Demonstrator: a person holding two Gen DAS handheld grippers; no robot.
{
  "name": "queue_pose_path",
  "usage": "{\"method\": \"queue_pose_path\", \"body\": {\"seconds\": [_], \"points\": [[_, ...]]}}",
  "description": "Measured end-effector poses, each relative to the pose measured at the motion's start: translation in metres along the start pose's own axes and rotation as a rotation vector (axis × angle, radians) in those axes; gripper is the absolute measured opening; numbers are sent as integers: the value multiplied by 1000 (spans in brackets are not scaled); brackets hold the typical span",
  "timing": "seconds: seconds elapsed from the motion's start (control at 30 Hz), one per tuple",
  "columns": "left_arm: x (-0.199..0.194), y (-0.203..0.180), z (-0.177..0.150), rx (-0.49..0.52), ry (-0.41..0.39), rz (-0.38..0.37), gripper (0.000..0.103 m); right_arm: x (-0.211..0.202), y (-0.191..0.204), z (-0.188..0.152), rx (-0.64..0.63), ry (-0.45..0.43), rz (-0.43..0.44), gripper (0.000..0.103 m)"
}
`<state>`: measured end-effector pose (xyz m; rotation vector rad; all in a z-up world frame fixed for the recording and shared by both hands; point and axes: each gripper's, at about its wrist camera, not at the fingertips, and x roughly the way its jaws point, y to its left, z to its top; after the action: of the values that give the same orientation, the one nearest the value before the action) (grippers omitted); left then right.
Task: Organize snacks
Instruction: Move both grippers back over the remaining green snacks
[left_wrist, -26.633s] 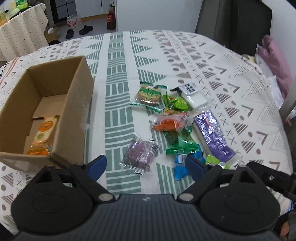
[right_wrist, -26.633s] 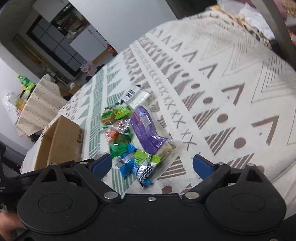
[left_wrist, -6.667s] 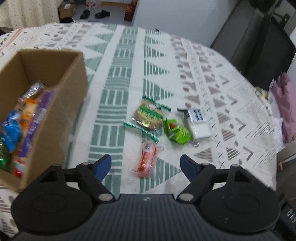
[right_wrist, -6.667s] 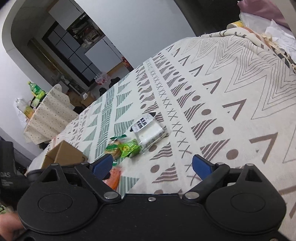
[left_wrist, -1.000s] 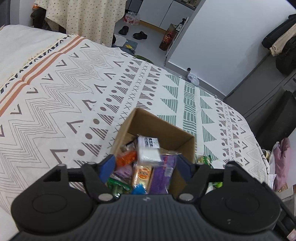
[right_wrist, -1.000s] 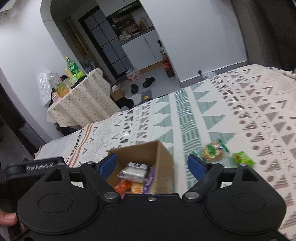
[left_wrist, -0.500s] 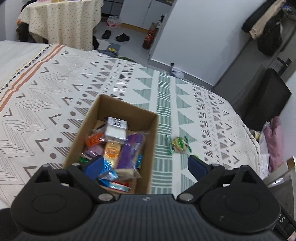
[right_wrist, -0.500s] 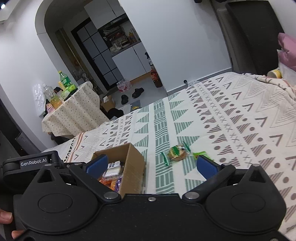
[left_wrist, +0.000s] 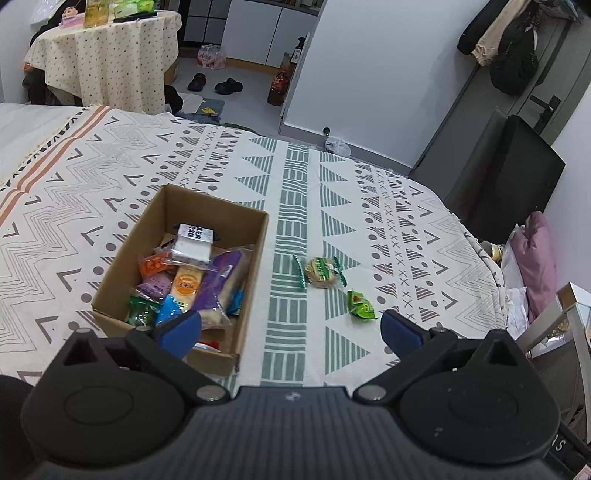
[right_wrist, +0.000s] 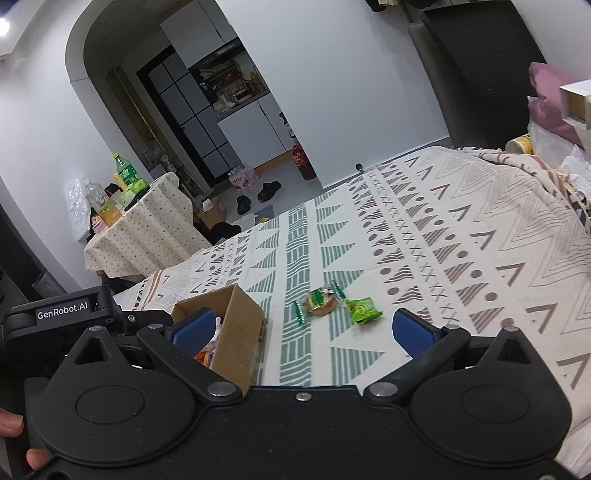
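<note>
A cardboard box (left_wrist: 255, 243) sits on the patterned tablecloth, filled with several snack packets; a white packet (left_wrist: 194, 242) lies on top. It also shows in the right wrist view (right_wrist: 240, 332). A round biscuit in a clear green-ended wrapper (left_wrist: 320, 271) (right_wrist: 320, 302) and a small green packet (left_wrist: 360, 305) (right_wrist: 364, 310) lie on the cloth right of the box. My left gripper (left_wrist: 290, 330) is open and empty, held high above the box's near right corner. My right gripper (right_wrist: 301, 330) is open and empty, held high and back from the snacks.
The tablecloth (left_wrist: 388, 229) covers a wide table. A pink cushion (left_wrist: 541, 258) and clutter lie beyond the right edge. A second covered table with bottles (right_wrist: 140, 221) stands at the far left. Shoes (left_wrist: 214, 83) lie on the floor.
Both grippers have lifted up and back, and the view has swung right. The box moved from centre to left in view, and the two loose snacks came into sight.
</note>
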<state>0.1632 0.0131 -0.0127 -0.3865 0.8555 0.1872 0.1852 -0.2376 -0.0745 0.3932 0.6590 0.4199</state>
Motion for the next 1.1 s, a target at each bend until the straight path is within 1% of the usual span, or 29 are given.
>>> {"method": "queue_pose_path", "body": {"seconds": [0.2,0.53,0.73,0.83,0.9,1.03,1.1], "points": [[0,-16,-9,22,3,-5,103,-6,-20,-1,22,-4,-5,103],[10,-35,-21,39,-1,-5,103,-5,-49,-9,14,8,-21,103],[24,-42,-27,53,5,-6,103,6,-72,-17,38,4,-50,103],[32,-46,-29,66,3,4,103,13,-85,-22,81,13,-57,103],[38,-47,-29,77,5,1,103,18,-90,-22,99,15,-50,103],[57,-52,-30,108,40,8,103,32,-91,-20,115,20,7,103],[65,-53,-29,114,42,15,103,44,-91,-19,113,30,28,103]]}}
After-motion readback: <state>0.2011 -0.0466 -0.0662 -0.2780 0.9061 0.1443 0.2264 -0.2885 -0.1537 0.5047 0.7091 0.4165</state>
